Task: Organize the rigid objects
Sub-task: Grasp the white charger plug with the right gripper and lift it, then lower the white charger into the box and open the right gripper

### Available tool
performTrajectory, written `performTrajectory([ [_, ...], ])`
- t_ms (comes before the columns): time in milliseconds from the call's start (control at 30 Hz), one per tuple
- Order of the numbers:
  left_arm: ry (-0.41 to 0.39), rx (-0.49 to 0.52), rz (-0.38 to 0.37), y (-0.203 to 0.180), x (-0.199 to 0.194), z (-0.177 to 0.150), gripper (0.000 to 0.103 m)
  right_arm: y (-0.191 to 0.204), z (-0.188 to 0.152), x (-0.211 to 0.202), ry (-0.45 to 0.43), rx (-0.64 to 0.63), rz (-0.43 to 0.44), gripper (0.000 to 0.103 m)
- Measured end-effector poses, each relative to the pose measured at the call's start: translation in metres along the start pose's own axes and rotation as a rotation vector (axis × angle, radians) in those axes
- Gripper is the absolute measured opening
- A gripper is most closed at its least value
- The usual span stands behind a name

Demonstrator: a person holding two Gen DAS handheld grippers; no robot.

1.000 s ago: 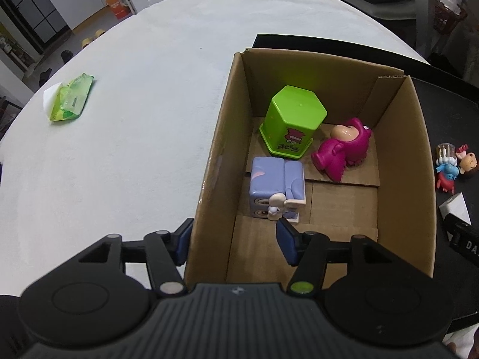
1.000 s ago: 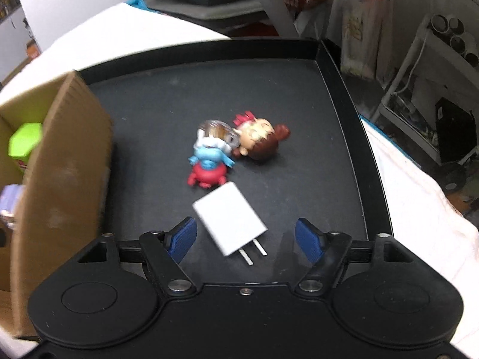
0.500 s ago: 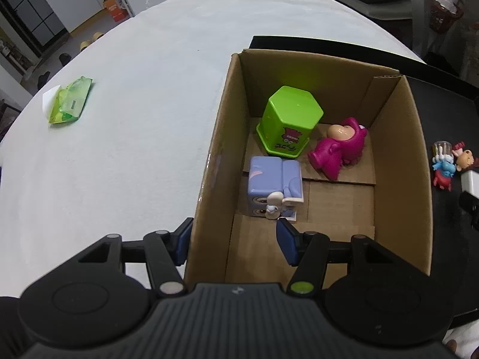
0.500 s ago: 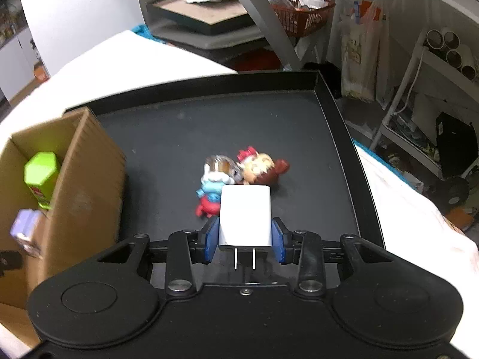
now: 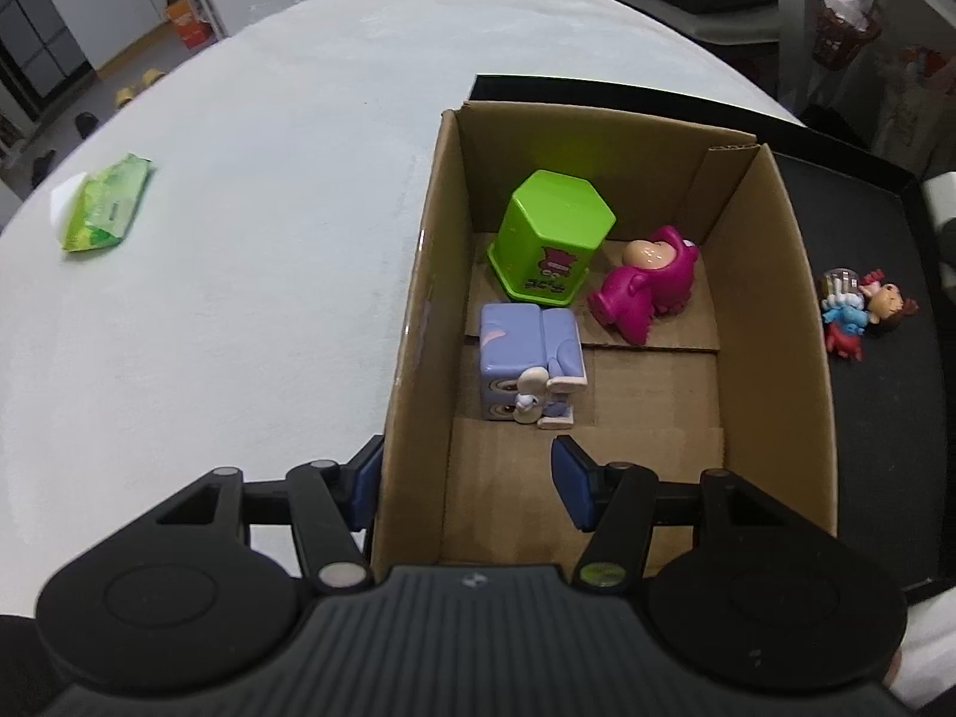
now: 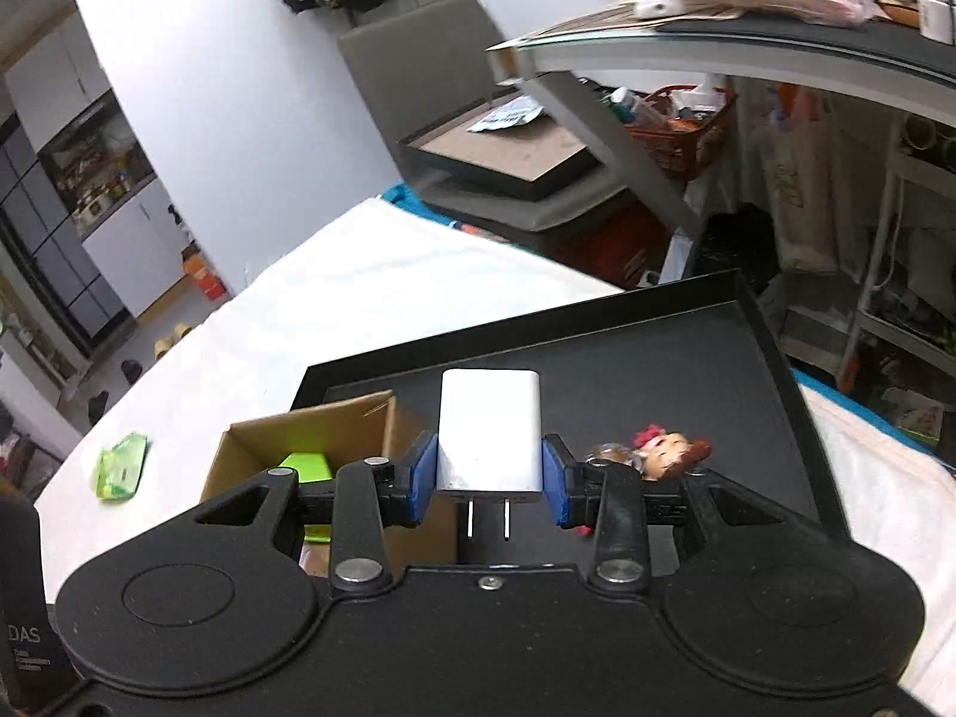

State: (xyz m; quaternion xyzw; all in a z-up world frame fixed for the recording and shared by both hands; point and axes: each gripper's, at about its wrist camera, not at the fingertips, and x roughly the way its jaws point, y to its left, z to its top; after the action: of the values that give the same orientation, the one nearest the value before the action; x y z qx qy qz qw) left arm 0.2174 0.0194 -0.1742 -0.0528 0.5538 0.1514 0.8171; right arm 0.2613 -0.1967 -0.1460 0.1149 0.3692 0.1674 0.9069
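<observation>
1. White cloth covers the tabletop (image 5: 251, 251), bare apart from a green packet (image 5: 104, 203) near its left edge.
2. Left tongs (image 5: 466, 478) sit spread wide, straddling the near-left wall of the cardboard box (image 5: 777, 275); one finger is outside, one inside.
3. Inside the box: a green hexagonal container (image 5: 552, 239), a purple block toy (image 5: 526, 358) and a pink figure (image 5: 648, 290), with the near floor free.
4. Right tongs (image 6: 487, 481), empty and spread a second ago, now clamp the white charger (image 6: 490, 430), lifted off the black tray (image 6: 771, 370), prongs toward the camera.
5. Two small figurines (image 5: 860, 316) remain on the tray, right of the box.
</observation>
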Motion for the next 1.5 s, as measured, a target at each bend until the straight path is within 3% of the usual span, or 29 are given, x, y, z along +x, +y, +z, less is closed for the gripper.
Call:
performTrajectory([
  [367, -0.005, -0.022, -0.080, 0.023, -0.003, 0.005, 0.057, 0.033, 0.001, 0.021, 0.053, -0.082, -0.029, 0.036],
  [667, -0.043, -0.021, -0.141, 0.037, 0.000, 0.004, 0.057, 0.075, -0.011, 0.023, 0.073, -0.170, 0.005, 0.036],
  [833, -0.035, -0.018, -0.176, 0.038, 0.007, 0.000, 0.045, 0.099, -0.024, 0.037, 0.132, -0.237, 0.004, 0.036],
  [900, -0.020, -0.013, -0.175, 0.039, 0.011, -0.001, 0.029, 0.107, -0.027, 0.044, 0.152, -0.254, -0.004, 0.037],
  [1067, -0.013, 0.014, -0.162, 0.043, 0.016, -0.002, 0.012, 0.121, -0.038, 0.056, 0.173, -0.310, -0.060, 0.037],
  [1367, 0.011, -0.008, -0.215, 0.057, 0.019, 0.001, 0.012, 0.148, -0.043, 0.076, 0.196, -0.387, -0.128, 0.037],
  [1500, 0.010, -0.003, -0.227, 0.059, 0.020, 0.001, 0.012, 0.151, -0.044, 0.079, 0.192, -0.391, -0.166, 0.049],
])
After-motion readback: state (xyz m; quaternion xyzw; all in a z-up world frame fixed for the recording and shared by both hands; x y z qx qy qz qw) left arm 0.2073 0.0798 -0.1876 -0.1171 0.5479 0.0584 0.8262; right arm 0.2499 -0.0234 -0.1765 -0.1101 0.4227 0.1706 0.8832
